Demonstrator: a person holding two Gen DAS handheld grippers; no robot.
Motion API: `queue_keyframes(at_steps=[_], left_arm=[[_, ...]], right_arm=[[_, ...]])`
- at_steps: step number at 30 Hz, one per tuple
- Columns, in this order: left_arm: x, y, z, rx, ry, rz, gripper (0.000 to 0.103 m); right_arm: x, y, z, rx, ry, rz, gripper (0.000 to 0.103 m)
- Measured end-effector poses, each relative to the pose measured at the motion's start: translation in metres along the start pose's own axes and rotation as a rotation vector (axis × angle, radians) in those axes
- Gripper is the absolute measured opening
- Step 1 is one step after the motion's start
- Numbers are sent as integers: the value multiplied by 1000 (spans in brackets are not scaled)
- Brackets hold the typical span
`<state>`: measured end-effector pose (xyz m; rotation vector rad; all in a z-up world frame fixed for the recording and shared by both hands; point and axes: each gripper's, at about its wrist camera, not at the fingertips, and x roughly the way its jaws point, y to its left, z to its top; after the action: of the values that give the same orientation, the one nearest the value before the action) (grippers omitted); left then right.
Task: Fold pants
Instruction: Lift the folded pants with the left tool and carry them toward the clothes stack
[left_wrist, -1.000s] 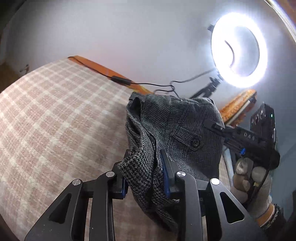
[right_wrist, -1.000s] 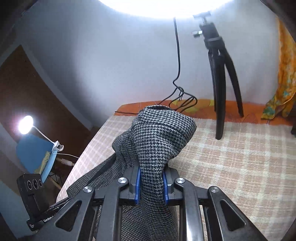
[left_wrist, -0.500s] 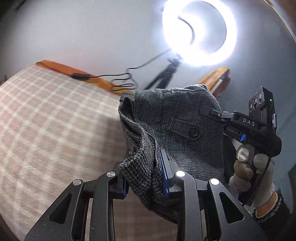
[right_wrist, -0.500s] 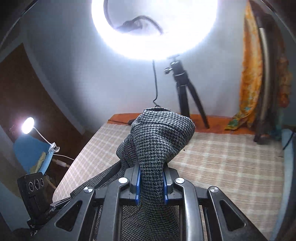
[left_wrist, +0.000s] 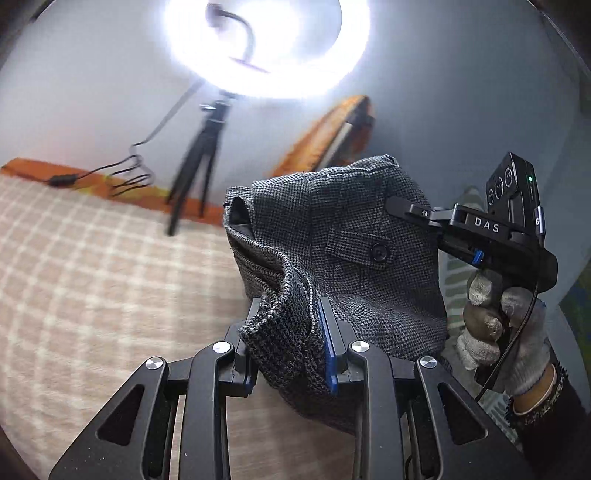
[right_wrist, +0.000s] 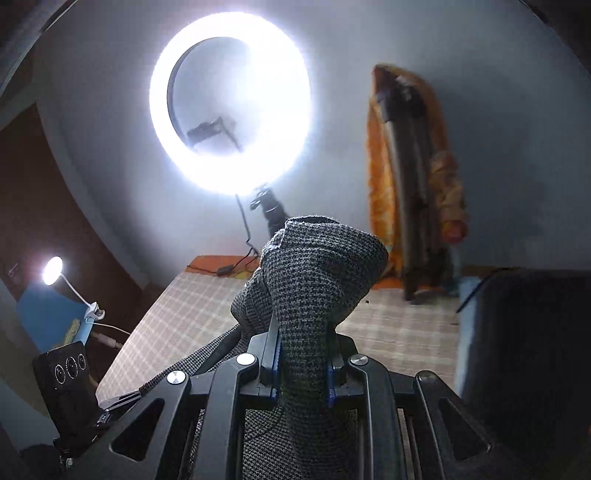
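Checked bedspread (left_wrist: 92, 266), the largest surface, spreads below and beyond the raised garment, with a ring light (right_wrist: 229, 103) on its tripod (left_wrist: 195, 173) at the far edge. Grey houndstooth pants (left_wrist: 351, 236) are held clear of the bed by two corners of the waist end, the buttoned back pocket (left_wrist: 364, 249) facing the left camera. Left gripper (left_wrist: 290, 332): jaws clamped on a bunched fold of waistband. Right gripper (right_wrist: 301, 354): jaws clamped on a thick roll of cloth, which rises past the fingertips. A gloved hand (left_wrist: 506, 325) carries the right tool. To lay the fold cleanly, the two grips are best kept level and apart so the cloth hangs taut, legs aligned before lowering
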<state>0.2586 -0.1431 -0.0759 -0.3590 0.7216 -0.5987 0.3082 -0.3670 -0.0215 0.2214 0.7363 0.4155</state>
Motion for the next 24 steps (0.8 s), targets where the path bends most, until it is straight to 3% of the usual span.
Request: queue_keyframes(at_steps=[16,24], left_arm=[[89,-129,7,130,19,-128,25],[135,-170,0,164,21,-143,25]], right_arm=[[-108,-114,26,10,-83,-141,16],[-133,-179,35,43,-119,-159,16]])
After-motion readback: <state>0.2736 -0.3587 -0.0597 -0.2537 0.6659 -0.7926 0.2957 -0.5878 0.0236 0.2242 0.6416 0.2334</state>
